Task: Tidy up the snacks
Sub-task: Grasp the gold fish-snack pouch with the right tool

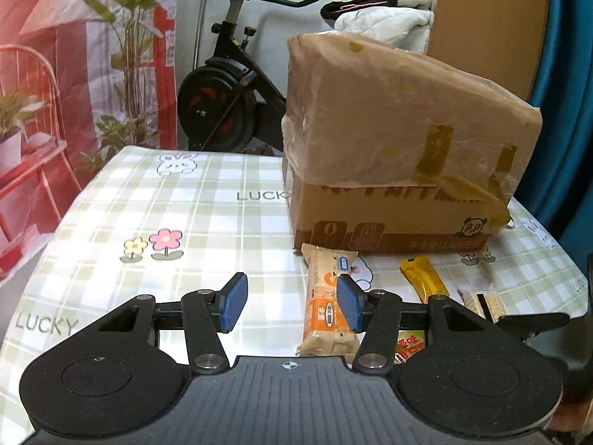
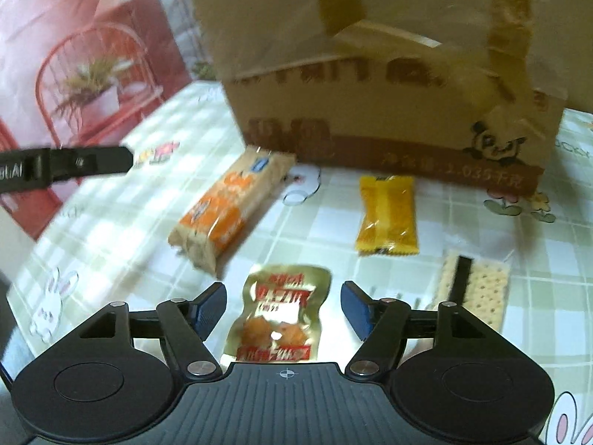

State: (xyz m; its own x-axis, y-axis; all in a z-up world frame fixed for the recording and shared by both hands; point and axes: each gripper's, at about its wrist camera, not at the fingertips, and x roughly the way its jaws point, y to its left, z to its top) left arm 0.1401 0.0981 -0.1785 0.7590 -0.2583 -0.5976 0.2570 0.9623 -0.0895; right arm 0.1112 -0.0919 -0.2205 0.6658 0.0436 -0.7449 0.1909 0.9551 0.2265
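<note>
Several snacks lie on the checked tablecloth in front of a cardboard box [image 1: 389, 200]. An orange cracker pack [image 1: 326, 304] lies by my left gripper's right fingertip [image 1: 348, 306]; it also shows in the right wrist view [image 2: 226, 211]. My left gripper [image 1: 292, 304] is open and empty above the cloth. My right gripper [image 2: 281, 307] is open, its jaws on either side of a gold pouch with red print [image 2: 278, 315], not closed on it. A yellow wrapped snack [image 2: 385, 215] and a pale cracker pack [image 2: 470, 293] lie to the right.
The taped cardboard box [image 2: 370, 85] stands at the back of the table. Part of the left gripper [image 2: 63, 167] reaches in from the left. An exercise bike [image 1: 222, 92] and a red printed backdrop [image 1: 55, 74] stand beyond the table's far edge.
</note>
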